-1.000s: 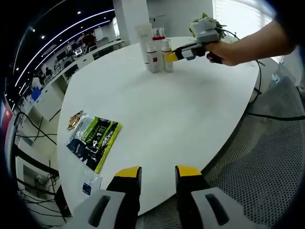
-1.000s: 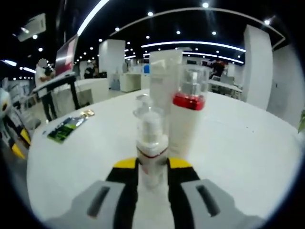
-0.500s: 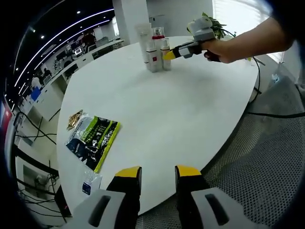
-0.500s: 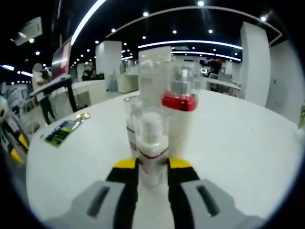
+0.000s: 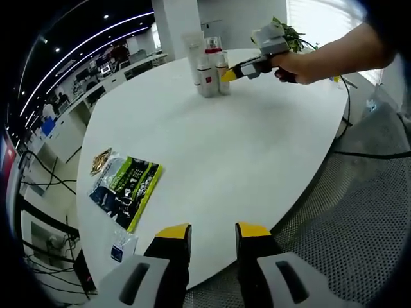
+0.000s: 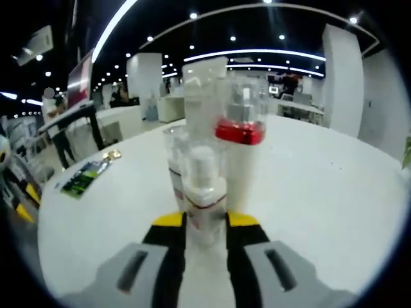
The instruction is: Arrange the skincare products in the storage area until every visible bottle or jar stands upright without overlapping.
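Several skincare bottles stand upright in a tight group at the far side of the round white table. A hand holds my right gripper against the right of that group. In the right gripper view this gripper is shut on a small clear-capped bottle with a thin red band, held upright. Close behind it are a white bottle with a red collar, a tall white tube and another clear-capped bottle. My left gripper hangs open over the table's near edge, holding nothing.
A green snack bag lies flat on the table's left side, with a small blue-and-white packet near the edge. A potted plant sits behind the hand. A black cable runs over the mesh floor to the right.
My right gripper has carried the small bottle a little nearer to the group, so the bottles behind look larger and closer. My left gripper has held still.
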Demonstrator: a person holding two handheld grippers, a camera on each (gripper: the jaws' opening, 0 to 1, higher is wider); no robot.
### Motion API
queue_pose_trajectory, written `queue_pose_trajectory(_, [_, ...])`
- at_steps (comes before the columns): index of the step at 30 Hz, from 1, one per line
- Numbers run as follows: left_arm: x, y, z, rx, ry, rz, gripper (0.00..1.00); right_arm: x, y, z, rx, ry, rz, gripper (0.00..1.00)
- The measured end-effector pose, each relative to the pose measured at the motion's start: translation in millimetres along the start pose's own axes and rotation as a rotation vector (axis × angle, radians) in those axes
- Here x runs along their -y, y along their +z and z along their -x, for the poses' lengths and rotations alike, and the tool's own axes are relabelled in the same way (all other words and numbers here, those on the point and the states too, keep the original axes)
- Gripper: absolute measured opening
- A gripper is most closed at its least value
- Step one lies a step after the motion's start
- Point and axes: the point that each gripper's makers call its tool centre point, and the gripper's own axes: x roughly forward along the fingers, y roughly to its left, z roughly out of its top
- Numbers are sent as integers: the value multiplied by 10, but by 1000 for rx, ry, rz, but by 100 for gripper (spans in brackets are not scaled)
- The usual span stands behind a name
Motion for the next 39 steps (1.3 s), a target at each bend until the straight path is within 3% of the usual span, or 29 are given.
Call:
queue_pose_trajectory(24, [-3,14,1,9,-1,2,27,74,-65,48,-52,-38,8,18])
queue_pose_trajectory(32, [-4,17,5,8,-3,5,28,-80,-133,150,-60,-26,-51,18])
queue_pose_trajectory(36, [13,13,-1,0,-11,9,29,-294,-51,279,2,21,-118,22])
queue_pose_trajectory(39, [20,23,-4,-1,-13,37,30,-393,-86,383,-7,40,-122,25])
